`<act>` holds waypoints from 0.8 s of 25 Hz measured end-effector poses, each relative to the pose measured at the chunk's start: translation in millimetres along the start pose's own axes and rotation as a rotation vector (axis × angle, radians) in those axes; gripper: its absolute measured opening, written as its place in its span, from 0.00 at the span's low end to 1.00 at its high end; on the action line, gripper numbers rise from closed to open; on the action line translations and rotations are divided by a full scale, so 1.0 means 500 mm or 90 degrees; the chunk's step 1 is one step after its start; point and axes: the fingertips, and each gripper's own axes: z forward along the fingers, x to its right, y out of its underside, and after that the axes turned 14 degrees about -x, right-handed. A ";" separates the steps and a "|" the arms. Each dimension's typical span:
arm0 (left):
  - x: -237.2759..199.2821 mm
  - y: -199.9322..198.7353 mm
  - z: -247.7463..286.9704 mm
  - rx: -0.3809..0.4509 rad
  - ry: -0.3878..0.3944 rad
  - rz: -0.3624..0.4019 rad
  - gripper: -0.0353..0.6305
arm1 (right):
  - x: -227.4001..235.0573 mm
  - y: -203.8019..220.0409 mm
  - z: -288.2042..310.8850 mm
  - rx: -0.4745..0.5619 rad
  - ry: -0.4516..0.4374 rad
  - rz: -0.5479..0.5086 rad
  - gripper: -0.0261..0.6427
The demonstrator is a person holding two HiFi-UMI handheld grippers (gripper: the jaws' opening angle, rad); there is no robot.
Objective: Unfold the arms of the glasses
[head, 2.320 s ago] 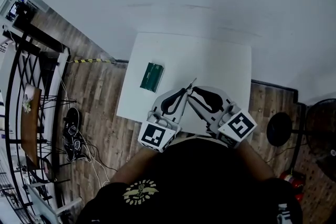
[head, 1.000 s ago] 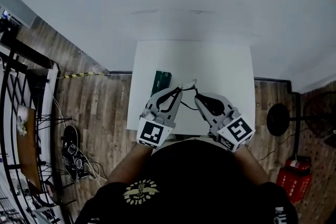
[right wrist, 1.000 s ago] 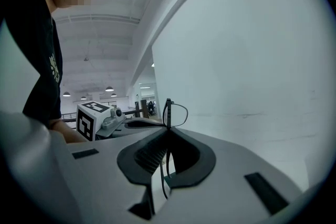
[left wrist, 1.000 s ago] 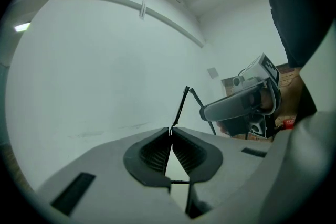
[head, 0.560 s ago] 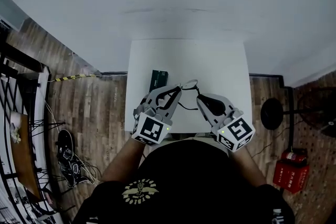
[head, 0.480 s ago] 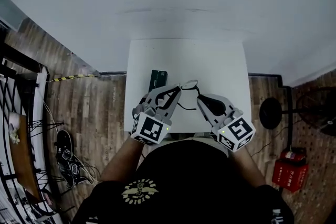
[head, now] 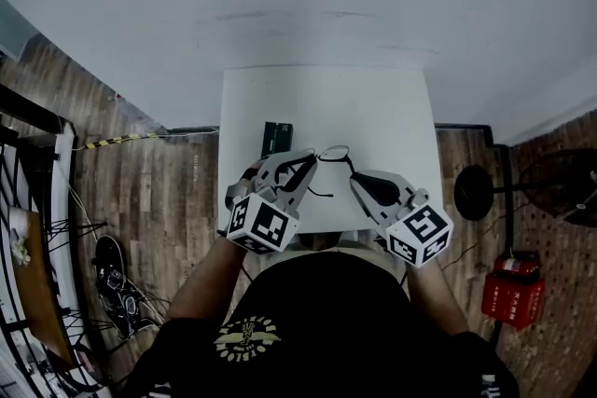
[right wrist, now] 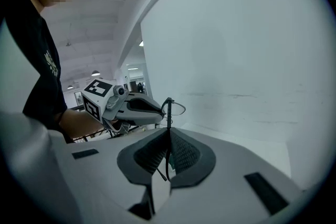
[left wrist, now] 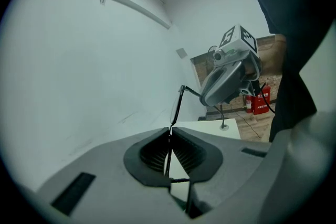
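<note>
Head view, left gripper: jaws shut on the rim of the glasses, at one end of the front.
Right gripper: jaws pinched on one thin arm of the glasses, tips aimed toward the left gripper's.
Glasses, place: held in the air between both grippers, above the middle of the white table, toward its near edge.
Glasses, axis: the front runs roughly along the table's far edge, leading away from the left jaws; the held arm turns off its far end, back toward the person.
Second arm: a thin dark bar crossing low behind the left jaws.
Green box: on the table by its left edge, just beyond the left gripper, apart from the glasses.
Wood floor: a round black stand base and a red extinguisher lie off the table's right edge.
</note>
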 end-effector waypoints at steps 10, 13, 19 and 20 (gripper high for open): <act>0.032 0.010 0.001 -0.039 0.020 0.030 0.09 | -0.003 0.038 -0.003 -0.022 0.005 0.025 0.06; 0.041 0.004 0.004 -0.039 0.022 0.023 0.09 | -0.001 0.044 -0.013 -0.015 0.007 0.027 0.06; 0.038 0.010 0.012 -0.001 -0.012 -0.062 0.09 | -0.002 0.008 -0.057 0.076 -0.009 -0.005 0.14; 0.032 0.007 0.009 0.005 -0.018 -0.086 0.09 | 0.004 0.001 -0.065 0.090 -0.011 -0.013 0.17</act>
